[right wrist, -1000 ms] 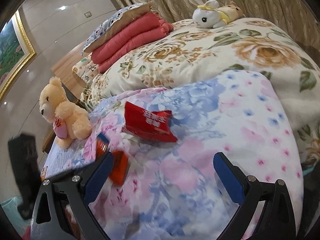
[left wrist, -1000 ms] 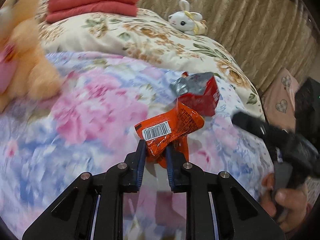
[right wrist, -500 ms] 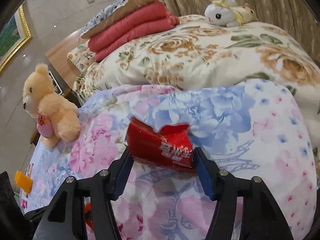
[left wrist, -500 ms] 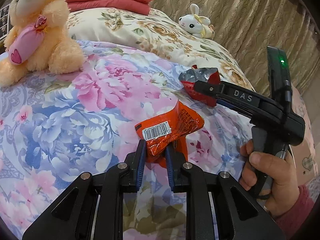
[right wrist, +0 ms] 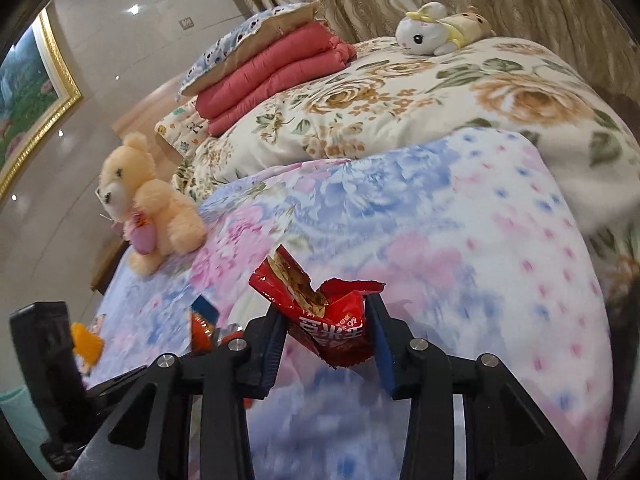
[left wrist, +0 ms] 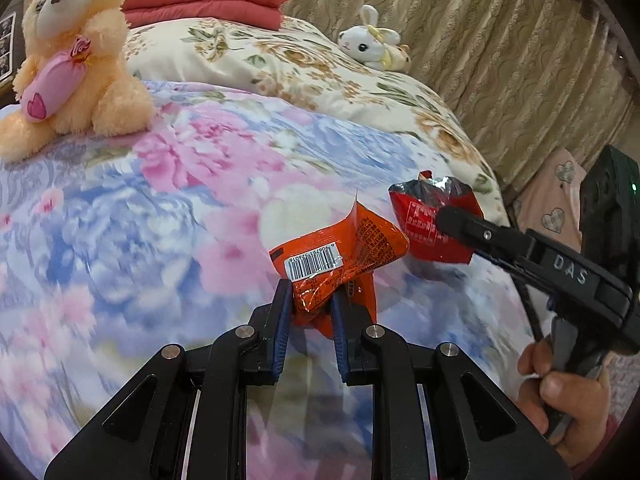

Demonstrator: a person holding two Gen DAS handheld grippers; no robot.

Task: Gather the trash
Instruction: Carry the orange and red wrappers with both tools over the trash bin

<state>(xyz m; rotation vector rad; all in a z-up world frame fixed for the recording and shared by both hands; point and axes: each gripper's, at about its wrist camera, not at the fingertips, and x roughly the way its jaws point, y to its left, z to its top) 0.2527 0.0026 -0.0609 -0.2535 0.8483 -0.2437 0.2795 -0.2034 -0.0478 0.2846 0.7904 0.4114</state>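
My left gripper (left wrist: 310, 308) is shut on an orange snack wrapper (left wrist: 344, 252) with a white barcode label and holds it above the floral bedspread (left wrist: 160, 208). My right gripper (right wrist: 326, 336) is shut on a torn red snack bag (right wrist: 328, 320) and holds it off the bedspread. In the left wrist view the red bag (left wrist: 432, 220) shows at the tip of the right gripper (left wrist: 452, 220), just right of the orange wrapper. The orange wrapper (right wrist: 202, 330) shows low on the left in the right wrist view.
A peach teddy bear (left wrist: 76, 60) sits on the bed's left side. A white bunny plush (right wrist: 432, 30) lies on a flowered duvet (right wrist: 400, 100). Folded red blankets (right wrist: 272, 80) sit at the head. A curtain (left wrist: 500, 40) hangs behind.
My right gripper has closed on the red bag and lifted it off the bedspread. My left gripper has kept hold of the orange wrapper and swung left.
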